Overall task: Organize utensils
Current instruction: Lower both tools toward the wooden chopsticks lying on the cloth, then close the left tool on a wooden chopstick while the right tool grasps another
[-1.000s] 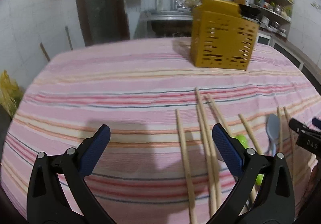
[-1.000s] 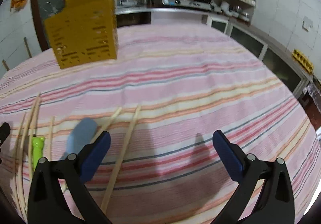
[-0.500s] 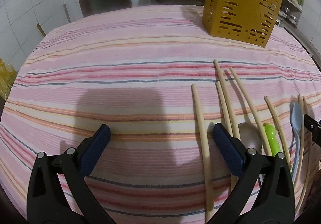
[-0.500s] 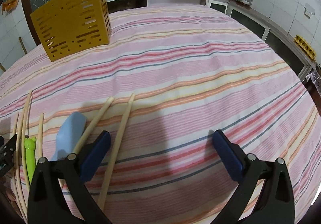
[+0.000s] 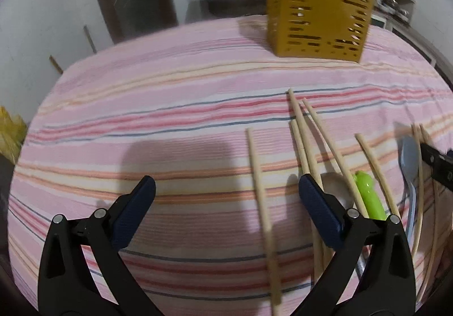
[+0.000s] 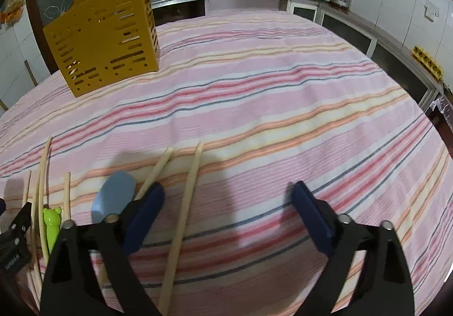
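Chopstick (image 6: 185, 202) lies on the striped cloth (image 6: 283, 123) between the right gripper (image 6: 228, 199)'s jaws, nearer the left pad, which have just narrowed but grip nothing, left gripper (image 5: 226, 197) wide open too.

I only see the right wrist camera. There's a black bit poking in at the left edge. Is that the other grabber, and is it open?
Observer: Yes. The left wrist view shows the left gripper wide open, holding nothing.
Child: Is anything between its fingers?
Observer: One chopstick lies on the striped cloth between them, touching neither pad.
Child: What's beside the green bear handle?
Observer: A greyish spoon bowl lies just left of it, with another chopstick crossing the bowl's right edge.
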Available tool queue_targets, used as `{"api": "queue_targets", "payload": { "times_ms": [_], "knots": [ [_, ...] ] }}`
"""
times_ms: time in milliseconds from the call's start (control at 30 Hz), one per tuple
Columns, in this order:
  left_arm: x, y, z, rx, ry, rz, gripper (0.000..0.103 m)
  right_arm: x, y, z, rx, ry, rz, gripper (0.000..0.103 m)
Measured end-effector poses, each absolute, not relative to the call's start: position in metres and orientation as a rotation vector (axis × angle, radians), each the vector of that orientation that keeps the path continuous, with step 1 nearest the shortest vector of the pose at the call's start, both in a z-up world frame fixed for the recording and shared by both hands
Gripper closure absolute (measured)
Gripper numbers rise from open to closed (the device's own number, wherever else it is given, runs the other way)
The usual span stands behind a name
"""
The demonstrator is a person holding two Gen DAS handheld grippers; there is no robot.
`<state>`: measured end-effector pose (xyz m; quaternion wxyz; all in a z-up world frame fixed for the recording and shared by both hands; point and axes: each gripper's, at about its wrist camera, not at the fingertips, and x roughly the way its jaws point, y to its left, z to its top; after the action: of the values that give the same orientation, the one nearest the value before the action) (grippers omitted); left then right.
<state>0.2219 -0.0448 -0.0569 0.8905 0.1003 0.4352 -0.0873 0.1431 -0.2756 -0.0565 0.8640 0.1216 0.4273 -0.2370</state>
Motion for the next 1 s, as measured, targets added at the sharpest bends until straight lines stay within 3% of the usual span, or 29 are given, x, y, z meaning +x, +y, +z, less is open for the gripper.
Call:
{"api": "queue_targets", "payload": {
  "times_ms": [167, 533, 633, 700, 867, 1000],
  "knots": [
    [0.233, -0.030, -0.064, 0.087, 0.972, -0.192, 0.005, 0.142, -0.271, -0.053, 0.263, 0.876, -0.502, 0.042],
    [0.235, -0.033, -0.067, 0.096, 0.968, -0.198, 0.006, 0.143, -0.270, -0.053, 0.285, 0.876, -0.515, 0.044],
    [0.233, -0.033, -0.062, 0.091, 0.943, -0.191, 0.024, 0.143, -0.271, -0.053, 0.294, 0.870, -0.513, 0.047],
    [0.232, -0.035, -0.059, 0.102, 0.929, -0.198, 0.049, 0.142, -0.271, -0.053, 0.295, 0.866, -0.510, 0.051],
    [0.226, -0.042, -0.058, 0.140, 0.924, -0.199, 0.067, 0.143, -0.267, -0.052, 0.288, 0.865, -0.482, 0.069],
    [0.225, -0.052, -0.058, 0.168, 0.931, -0.203, 0.081, 0.146, -0.262, -0.051, 0.280, 0.869, -0.461, 0.077]
  ]
}}
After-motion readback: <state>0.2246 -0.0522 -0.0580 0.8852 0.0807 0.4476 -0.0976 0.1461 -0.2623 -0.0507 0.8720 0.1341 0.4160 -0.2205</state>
